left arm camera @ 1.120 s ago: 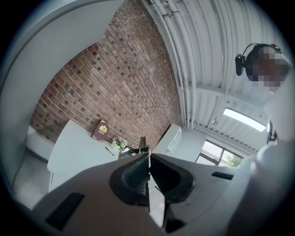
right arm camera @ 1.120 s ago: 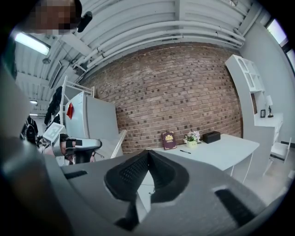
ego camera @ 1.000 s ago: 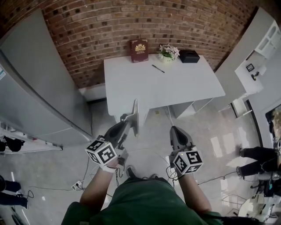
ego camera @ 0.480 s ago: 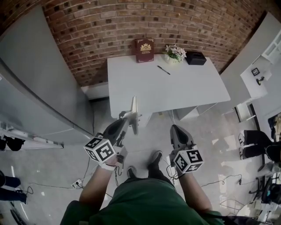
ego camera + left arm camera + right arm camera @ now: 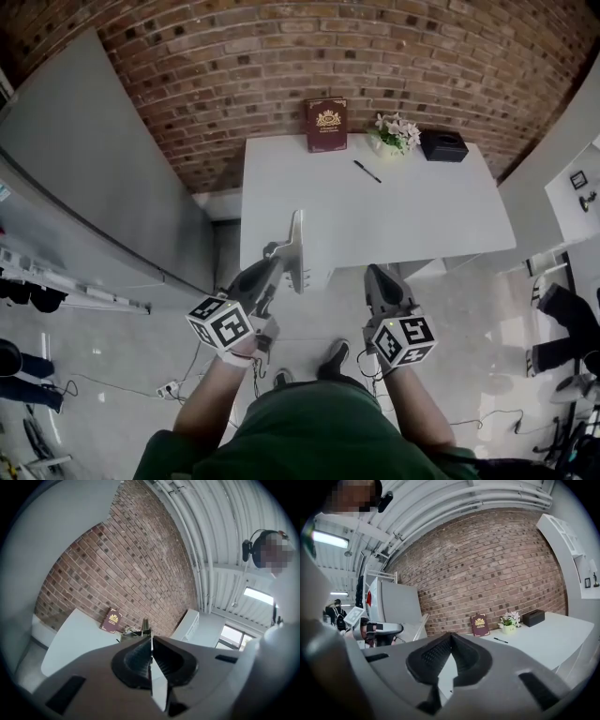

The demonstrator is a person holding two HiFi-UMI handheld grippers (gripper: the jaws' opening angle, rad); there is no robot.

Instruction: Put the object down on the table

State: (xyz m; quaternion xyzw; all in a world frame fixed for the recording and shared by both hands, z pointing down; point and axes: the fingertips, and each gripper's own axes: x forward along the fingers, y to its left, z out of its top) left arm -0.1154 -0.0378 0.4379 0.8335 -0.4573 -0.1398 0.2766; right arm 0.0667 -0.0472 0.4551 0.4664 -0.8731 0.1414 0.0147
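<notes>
White table (image 5: 412, 216) edge lies ahead; left gripper (image 5: 275, 255) pinches thin panel (image 5: 296, 239), right gripper (image 5: 376, 275) fingers touching.

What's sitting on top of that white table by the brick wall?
On the white table: a dark red book standing at the wall, a small flower pot, a black box and a pen. The flat panel in the left gripper hides part of its near edge.

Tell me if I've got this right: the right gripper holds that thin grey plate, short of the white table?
Not quite. The left gripper holds the plate; the left gripper view shows it clamped edge-on between the jaws. The right gripper is shut on nothing. The rest stands: the plate is short of the white table.
</notes>
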